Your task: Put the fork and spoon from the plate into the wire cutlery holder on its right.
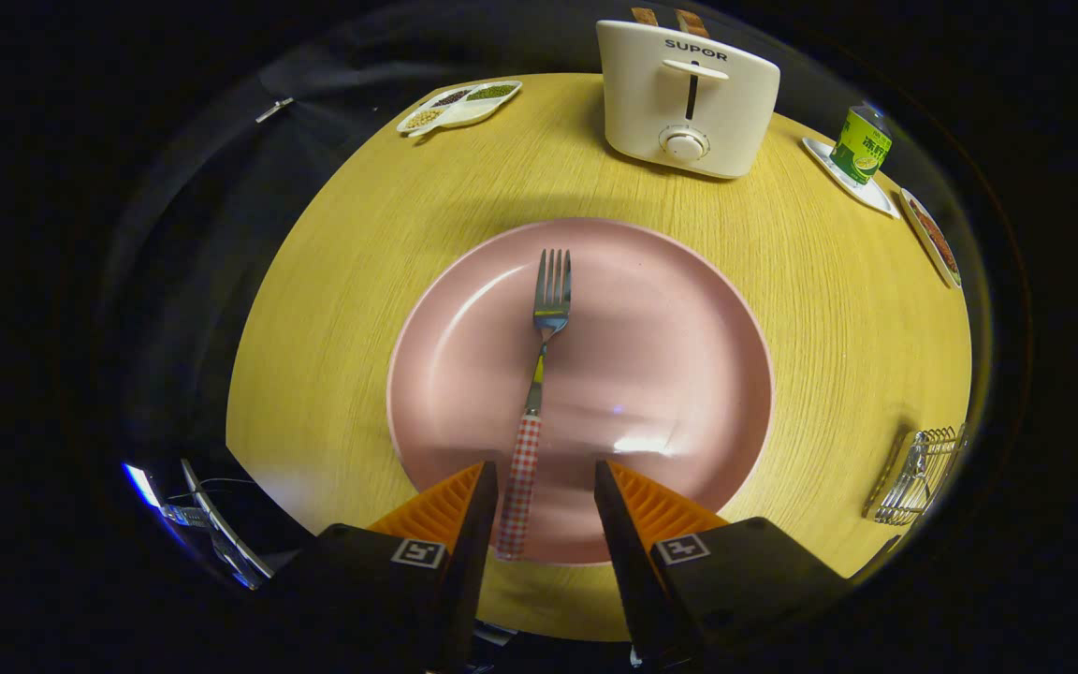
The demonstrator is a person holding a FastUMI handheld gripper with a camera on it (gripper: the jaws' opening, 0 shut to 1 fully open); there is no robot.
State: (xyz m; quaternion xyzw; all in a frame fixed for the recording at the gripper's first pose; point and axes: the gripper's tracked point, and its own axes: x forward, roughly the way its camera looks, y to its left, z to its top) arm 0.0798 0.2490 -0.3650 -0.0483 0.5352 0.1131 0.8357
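toaster (pixel 687 98) beyond plate (pixel 679 309), gripper (pixel 545 479) spread

pink plate (pixel 670 374), red-checked fork (pixel 531 412) handle, yellow table (pixel 342 309)

The gripper (pixel 544 487) hung with its fingers apart over the near rim of the plate (pixel 670 374), the fork (pixel 536 393) lying between them. Bare table (pixel 829 318) lay open from the plate to the wire cutlery holder (pixel 915 473) at the right edge. The toaster (pixel 686 98) and can (pixel 859 143) stood along the far edge.
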